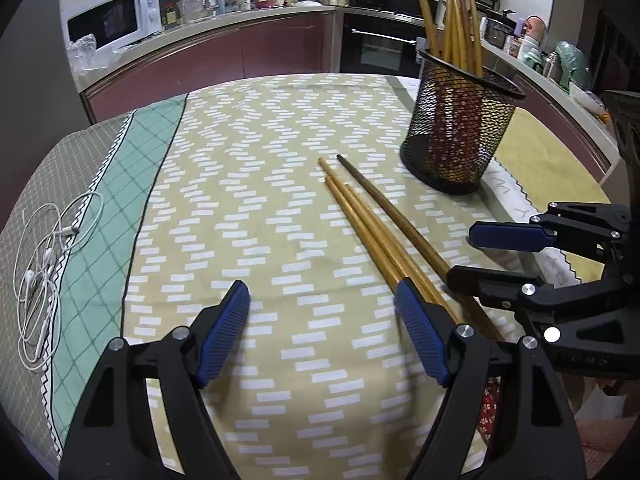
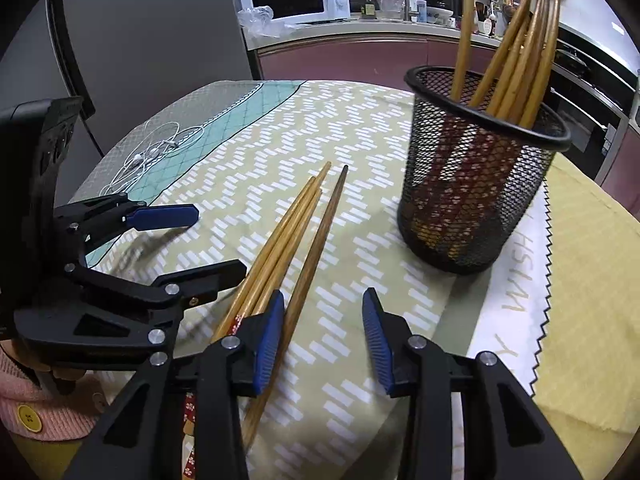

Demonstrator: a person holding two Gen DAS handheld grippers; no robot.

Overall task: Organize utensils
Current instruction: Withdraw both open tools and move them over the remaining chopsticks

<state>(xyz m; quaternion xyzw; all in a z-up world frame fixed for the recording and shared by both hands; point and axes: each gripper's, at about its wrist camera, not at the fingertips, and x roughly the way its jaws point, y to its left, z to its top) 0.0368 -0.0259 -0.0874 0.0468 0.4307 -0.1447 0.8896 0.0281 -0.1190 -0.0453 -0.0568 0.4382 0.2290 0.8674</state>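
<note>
Three light wooden chopsticks (image 1: 362,228) and one darker chopstick (image 1: 394,214) lie side by side on the patterned tablecloth; they also show in the right wrist view (image 2: 286,240). A black mesh holder (image 1: 460,132) stands behind them with several chopsticks upright in it, also in the right wrist view (image 2: 476,184). My left gripper (image 1: 322,332) is open and empty, its right finger beside the light chopsticks. My right gripper (image 2: 324,340) is open and empty, just right of the dark chopstick (image 2: 320,236); it also shows in the left wrist view (image 1: 460,256).
White earphones (image 1: 44,268) lie tangled at the table's left edge. A white cloth with a zigzag edge (image 2: 516,300) and a yellow cloth (image 2: 588,280) lie to the right of the holder. A kitchen counter with a microwave (image 1: 116,20) runs behind.
</note>
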